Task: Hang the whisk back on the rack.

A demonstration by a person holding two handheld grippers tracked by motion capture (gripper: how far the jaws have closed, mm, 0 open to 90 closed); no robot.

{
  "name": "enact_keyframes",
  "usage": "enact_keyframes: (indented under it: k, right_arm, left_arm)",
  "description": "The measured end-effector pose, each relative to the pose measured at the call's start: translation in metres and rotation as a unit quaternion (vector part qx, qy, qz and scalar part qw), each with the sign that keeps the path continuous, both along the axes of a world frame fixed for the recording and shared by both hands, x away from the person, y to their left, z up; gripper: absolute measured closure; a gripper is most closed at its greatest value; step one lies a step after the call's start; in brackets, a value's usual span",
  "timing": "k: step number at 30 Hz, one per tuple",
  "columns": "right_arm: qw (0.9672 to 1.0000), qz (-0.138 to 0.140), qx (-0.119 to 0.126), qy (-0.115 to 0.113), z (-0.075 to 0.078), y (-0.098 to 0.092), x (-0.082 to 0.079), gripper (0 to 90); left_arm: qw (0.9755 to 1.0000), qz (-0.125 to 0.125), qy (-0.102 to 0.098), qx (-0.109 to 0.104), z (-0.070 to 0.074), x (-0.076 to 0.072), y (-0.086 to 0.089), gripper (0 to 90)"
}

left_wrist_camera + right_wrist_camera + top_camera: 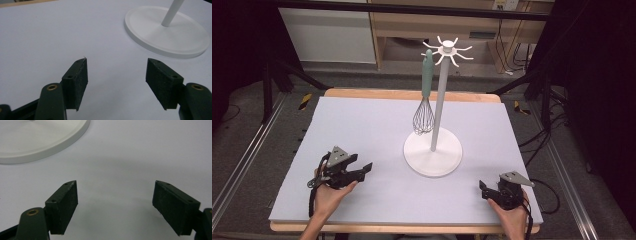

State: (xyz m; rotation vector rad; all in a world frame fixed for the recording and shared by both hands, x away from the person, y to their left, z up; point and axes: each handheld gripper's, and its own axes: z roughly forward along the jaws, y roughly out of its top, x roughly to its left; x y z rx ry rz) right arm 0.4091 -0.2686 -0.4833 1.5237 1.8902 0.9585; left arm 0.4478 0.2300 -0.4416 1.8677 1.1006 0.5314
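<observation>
stand pole (pixel 172 13) cut off by top edge, stand base (pixel 37 140) cropped

Utensil stand right of worktop centre, whisk hung on it, a gripper near each near corner.

Stand (pixel 433 150) base sits on the worktop (pixel 362 125), slightly right of centre, nearer the near edge than the far edge; pole rises from base middle. Whisk (pixel 425 95) hangs from a hook on the pole's left side, wire end just above the base's far-left rim. Left gripper (pixel 362 170) over near-left area, left of base, well apart. Right gripper (pixel 484 190) by near-right corner, right of and before base.
</observation>
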Motion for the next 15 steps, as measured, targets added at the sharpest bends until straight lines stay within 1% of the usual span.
enact_keyframes:
  k: [3, 4, 5, 6, 7, 8, 10, 11, 13, 15]
  right_arm:
    - [1.0, -0.004, -0.001, 0.001, -0.001, -0.001, 0.0, 20.0]
    - [1.0, -0.005, -0.004, 0.002, -0.001, -0.002, 0.0, 20.0]
    - [0.9999, -0.007, -0.009, 0.004, -0.002, -0.003, 0.0, 19.8]
    - [0.9999, -0.007, -0.009, 0.004, -0.002, -0.003, 0.0, 19.8]
    - [0.9999, -0.006, -0.012, 0.003, -0.003, -0.004, 0.0, 19.8]
    - [0.9999, -0.008, -0.011, 0.004, -0.003, -0.005, 0.0, 19.8]
    - [0.9999, -0.011, -0.011, 0.005, -0.003, -0.006, -0.001, 19.8]
    - [0.9998, -0.012, -0.012, 0.005, -0.003, -0.007, -0.001, 19.8]
    - [0.9998, -0.017, -0.011, 0.006, -0.004, -0.009, 0.0, 19.8]
    - [0.9998, -0.017, -0.012, 0.006, -0.004, -0.01, 0.0, 19.8]
  left_arm:
    - [0.9998, 0.019, 0.003, 0.01, -0.005, -0.002, 0.01, 32.7]
    - [0.9996, 0.024, 0.005, 0.012, -0.007, -0.003, 0.014, 32.5]
    - [0.9992, 0.034, 0.007, 0.019, -0.011, -0.004, 0.02, 32.5]
    - [0.9992, 0.034, 0.007, 0.019, -0.011, -0.004, 0.02, 32.4]
    - [0.9989, 0.039, 0.01, 0.025, -0.012, -0.004, 0.025, 32.4]
    - [0.9987, 0.044, 0.012, 0.023, -0.014, -0.004, 0.027, 32.1]
    - [0.9982, 0.051, 0.017, 0.028, -0.016, -0.004, 0.036, 31.5]
    - [0.9978, 0.059, 0.017, 0.027, -0.018, -0.004, 0.039, 31.3]
    - [0.9968, 0.07, 0.02, 0.033, -0.02, -0.003, 0.046, 31.0]
    - [0.9962, 0.077, 0.025, 0.032, -0.022, -0.002, 0.052, 30.8]
